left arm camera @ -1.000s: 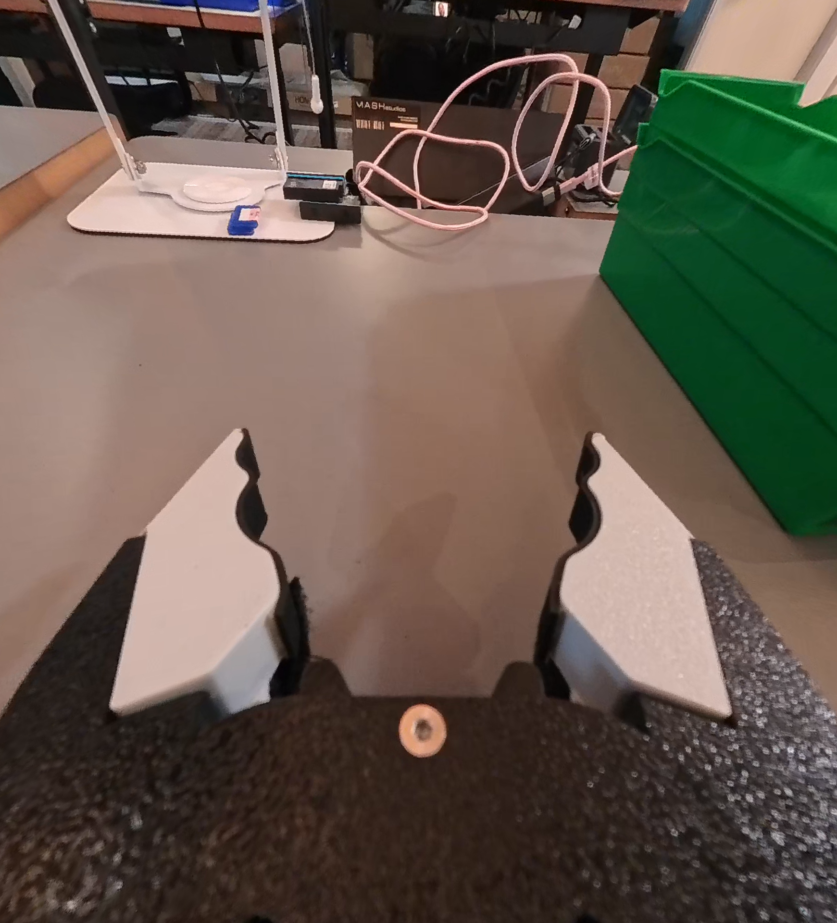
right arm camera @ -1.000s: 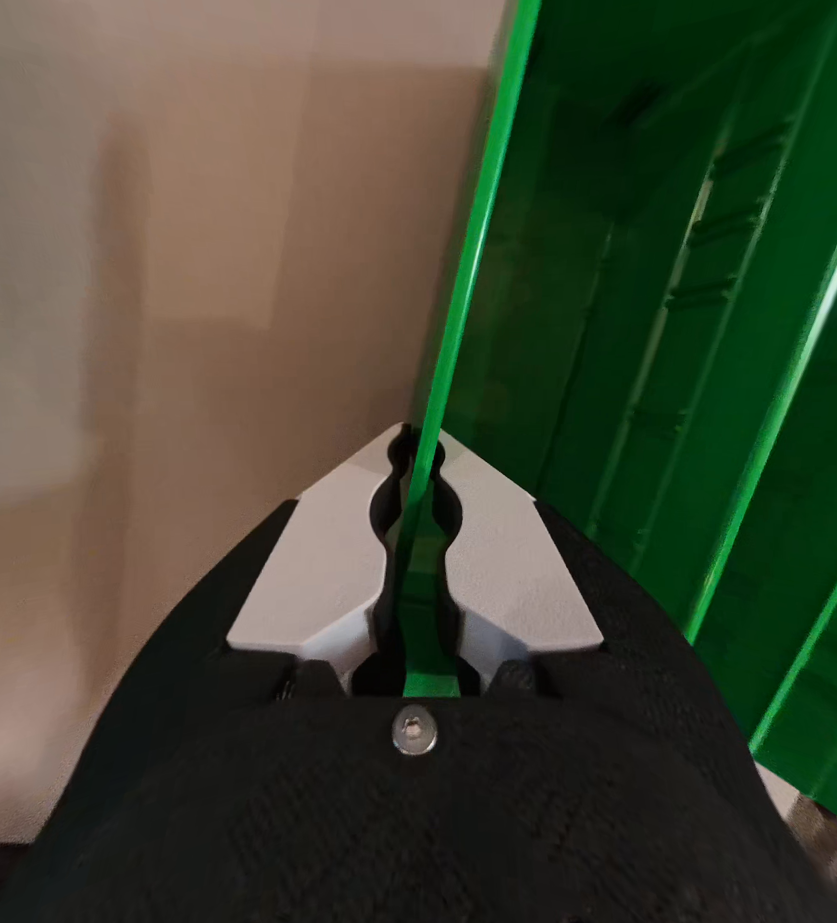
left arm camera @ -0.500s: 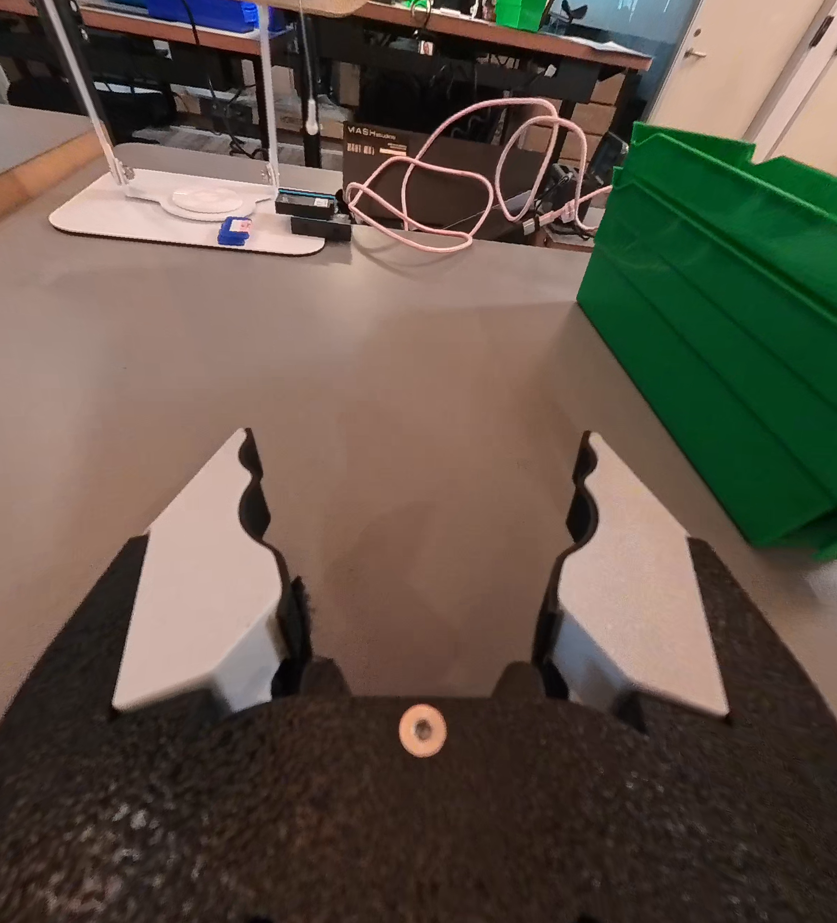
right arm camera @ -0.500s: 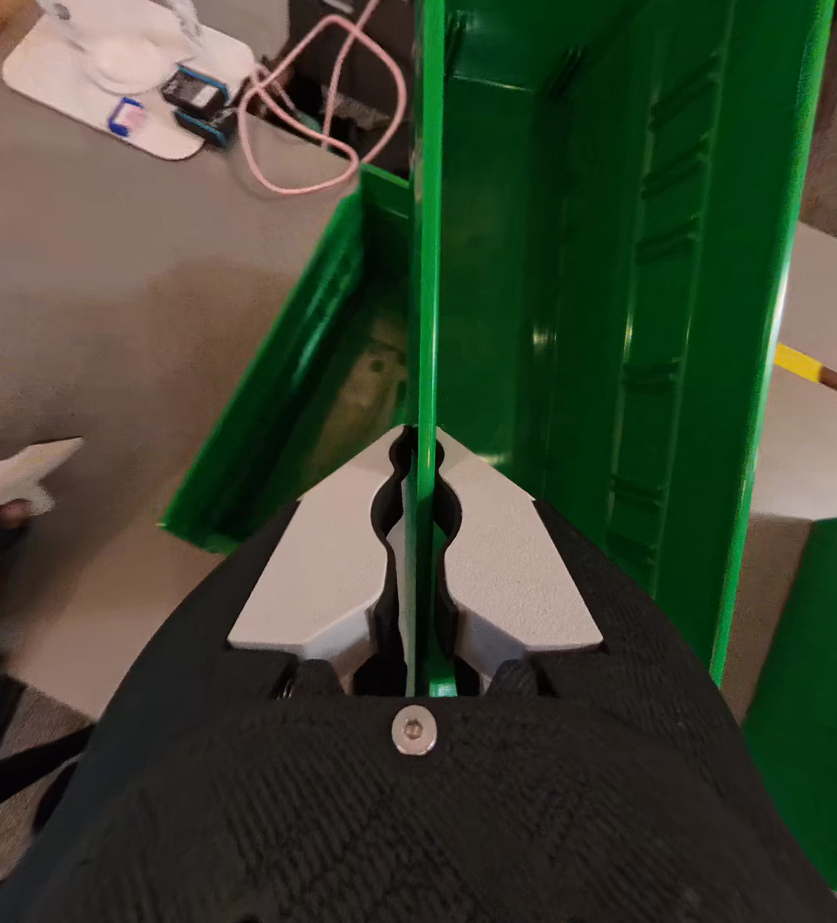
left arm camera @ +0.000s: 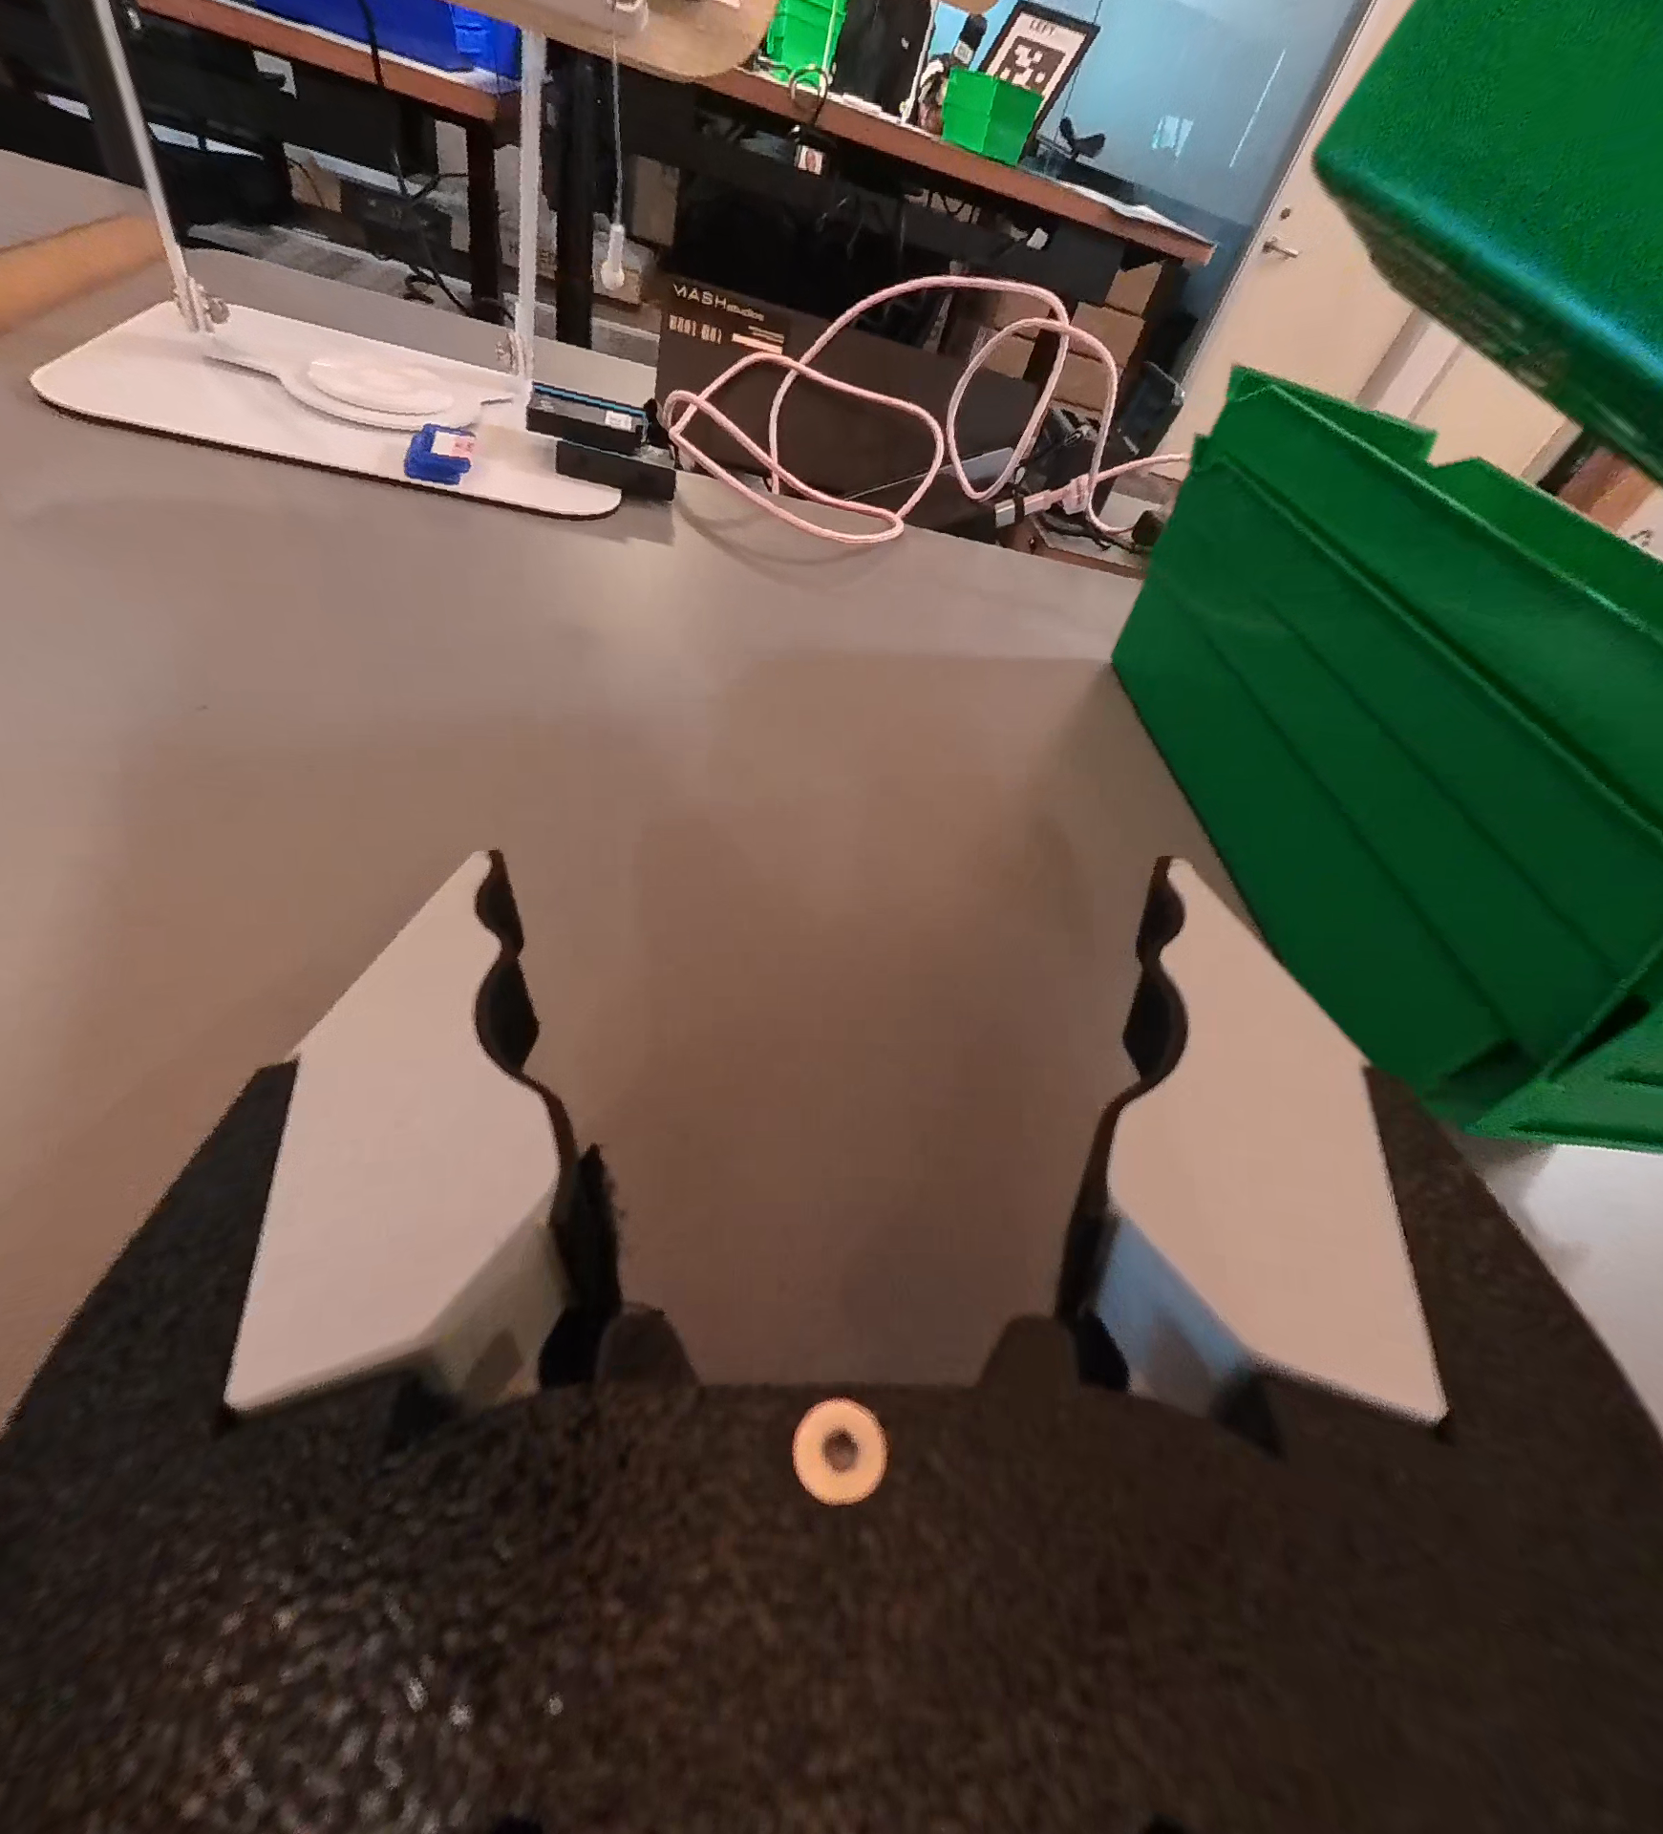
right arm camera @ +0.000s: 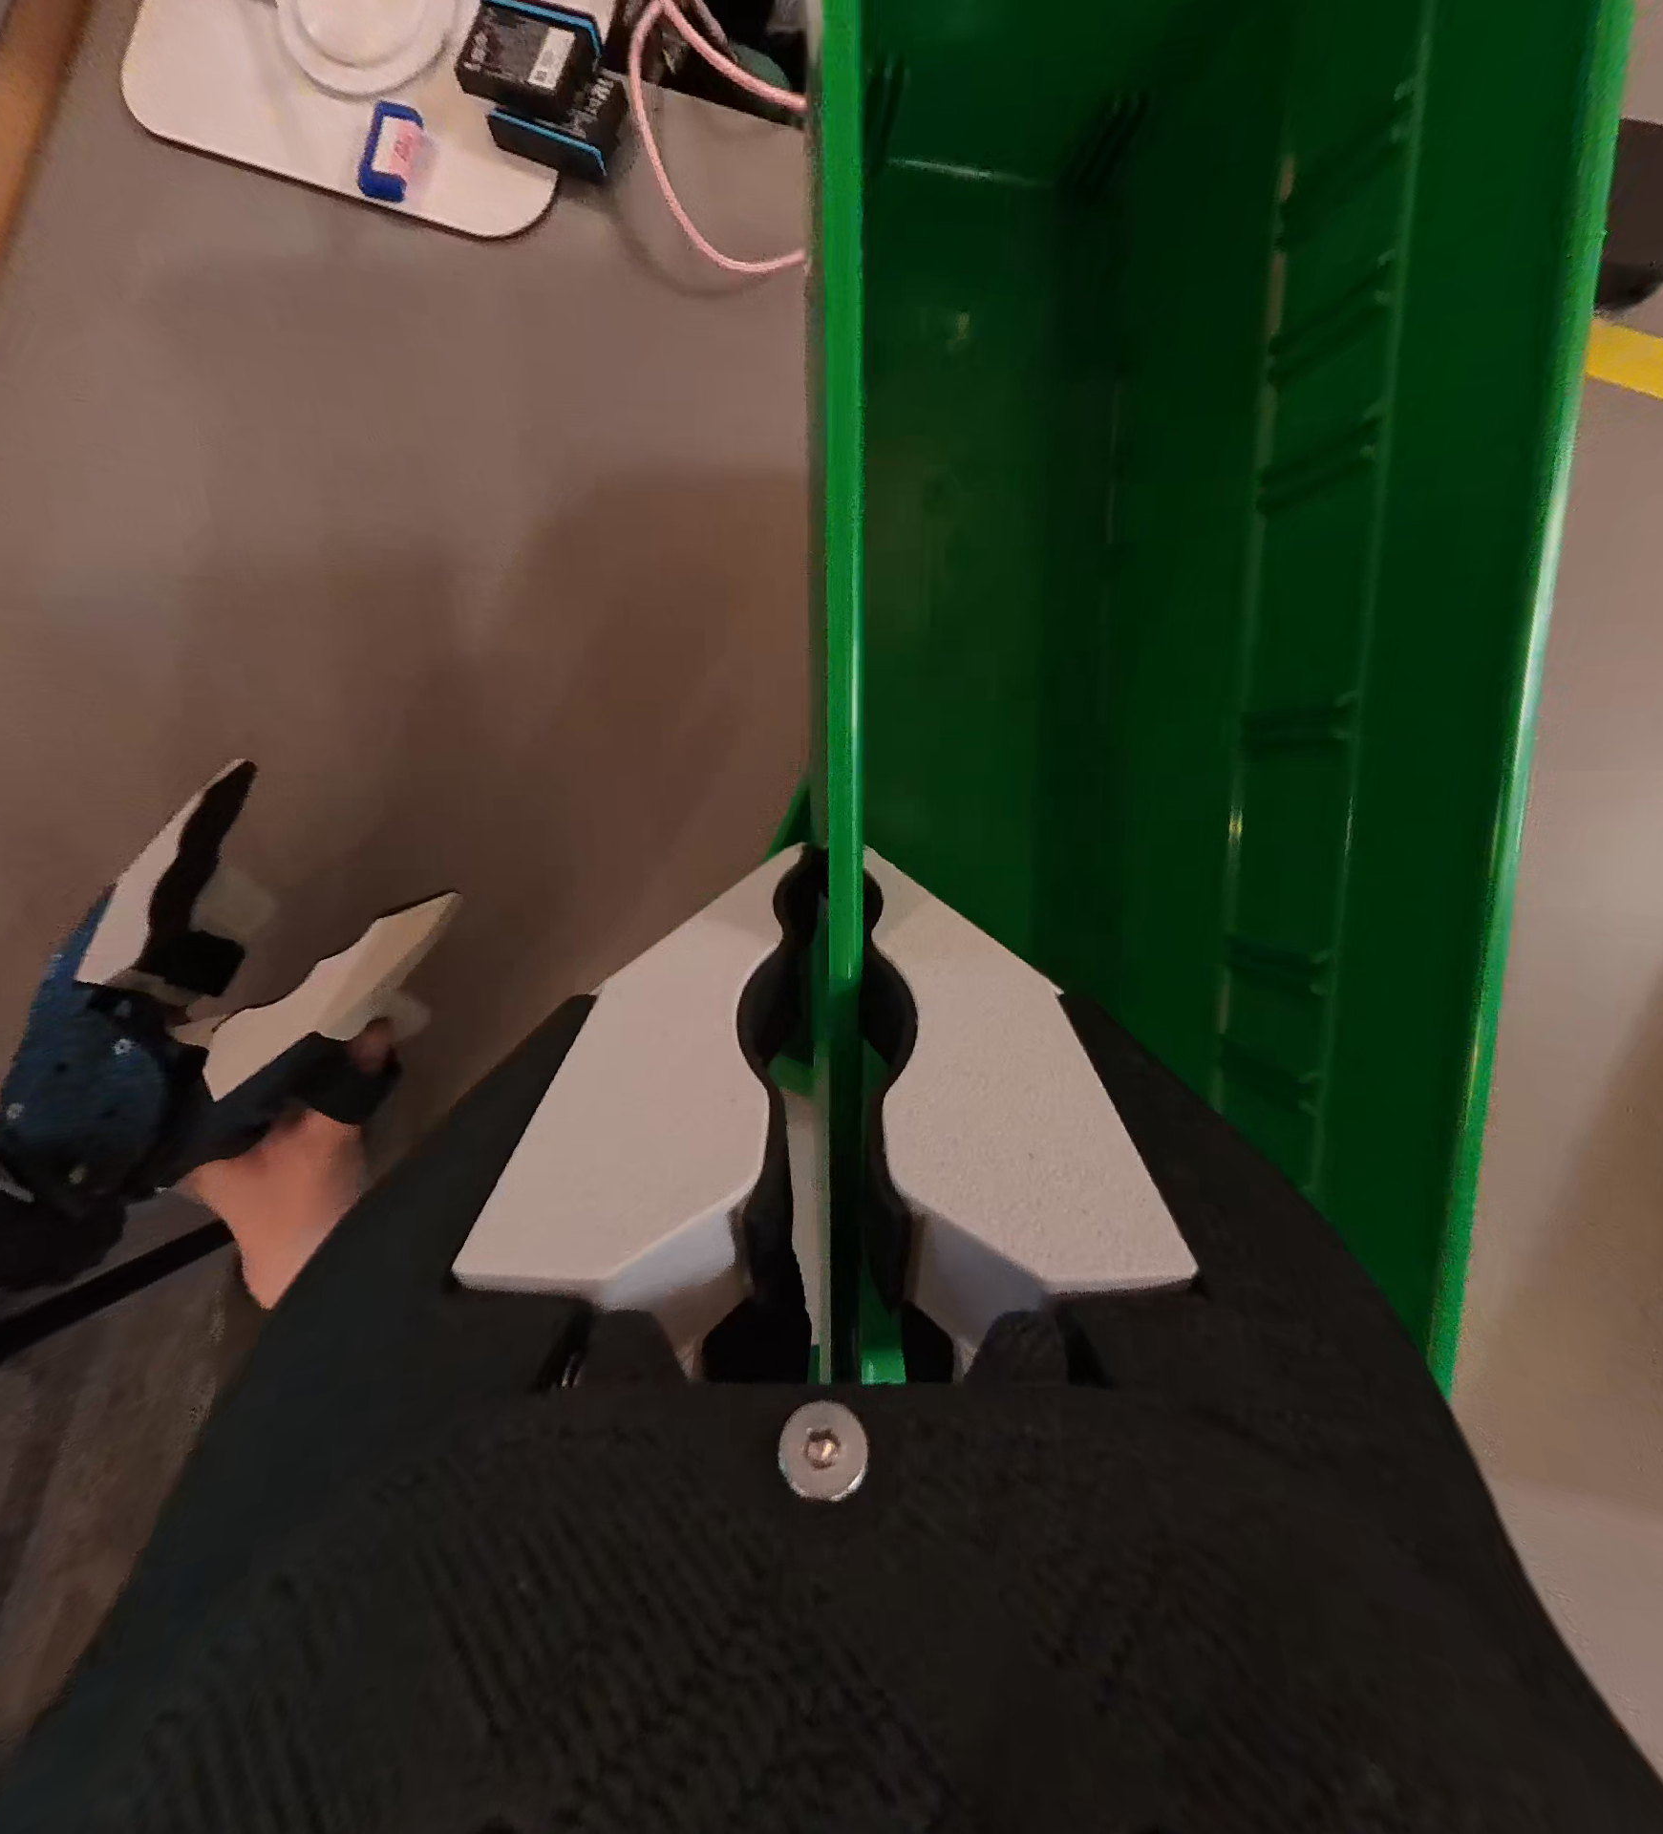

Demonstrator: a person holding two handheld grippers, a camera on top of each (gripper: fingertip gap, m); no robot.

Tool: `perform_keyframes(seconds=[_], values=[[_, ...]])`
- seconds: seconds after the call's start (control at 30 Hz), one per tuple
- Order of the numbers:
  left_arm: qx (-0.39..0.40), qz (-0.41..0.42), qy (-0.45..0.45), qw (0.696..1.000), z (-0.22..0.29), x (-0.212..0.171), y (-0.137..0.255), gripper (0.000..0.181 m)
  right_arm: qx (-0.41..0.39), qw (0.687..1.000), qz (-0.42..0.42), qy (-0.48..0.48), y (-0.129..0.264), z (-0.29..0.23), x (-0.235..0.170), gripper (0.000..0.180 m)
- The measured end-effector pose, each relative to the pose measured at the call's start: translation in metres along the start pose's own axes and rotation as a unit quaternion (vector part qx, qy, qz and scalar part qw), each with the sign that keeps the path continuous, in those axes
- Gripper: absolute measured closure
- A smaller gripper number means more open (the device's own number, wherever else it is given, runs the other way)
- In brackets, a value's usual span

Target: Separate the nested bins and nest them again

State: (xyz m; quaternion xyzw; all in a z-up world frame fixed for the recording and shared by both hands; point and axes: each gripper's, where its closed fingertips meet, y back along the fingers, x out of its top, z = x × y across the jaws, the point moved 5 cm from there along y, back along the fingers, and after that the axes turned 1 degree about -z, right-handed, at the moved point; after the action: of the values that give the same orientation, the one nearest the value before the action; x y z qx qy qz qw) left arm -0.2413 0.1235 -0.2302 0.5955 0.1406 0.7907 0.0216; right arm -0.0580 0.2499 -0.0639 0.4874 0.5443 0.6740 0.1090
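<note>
One bin up, more to split
Right gripper (right arm camera: 832,883) pinches the lifted bin (right arm camera: 1155,595) by its wall above the table (left arm camera: 410,744); left gripper (left arm camera: 827,893) spread, empty, near the nested stack (left arm camera: 1422,794); re-nesting not begun

Lifted green bin (left arm camera: 1542,189) cut off at frame edge — nested stack (left arm camera: 1462,794) likewise.

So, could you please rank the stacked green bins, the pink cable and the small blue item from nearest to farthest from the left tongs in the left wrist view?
1. Stacked green bins: on the table, just right of the open left tongs.
2. Pink cable: looped at the table's far edge, ahead.
3. Small blue item: on the white base, far left; roughly level with the cable, so too close to call.
</note>
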Motion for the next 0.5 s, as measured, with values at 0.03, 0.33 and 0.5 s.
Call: perform_keyframes(seconds=[0.03, 0.33, 0.5], values=[[0.000, 0.001, 0.000, 1.000, 0.000, 0.000, 0.000, 0.059, 0.004, 1.000, 0.000, -0.003, -0.001, -0.004, 0.000, 0.177], [-0.005, -0.001, -0.001, 1.000, 0.003, 0.000, -0.001, 0.060, 0.050, 0.997, 0.050, 0.003, 0.026, -0.026, 0.009, 0.177], [-0.004, -0.001, -0.007, 1.000, 0.005, 0.000, -0.002, 0.060, 0.071, 0.997, 0.026, -0.002, 0.014, -0.032, -0.001, 0.177]])
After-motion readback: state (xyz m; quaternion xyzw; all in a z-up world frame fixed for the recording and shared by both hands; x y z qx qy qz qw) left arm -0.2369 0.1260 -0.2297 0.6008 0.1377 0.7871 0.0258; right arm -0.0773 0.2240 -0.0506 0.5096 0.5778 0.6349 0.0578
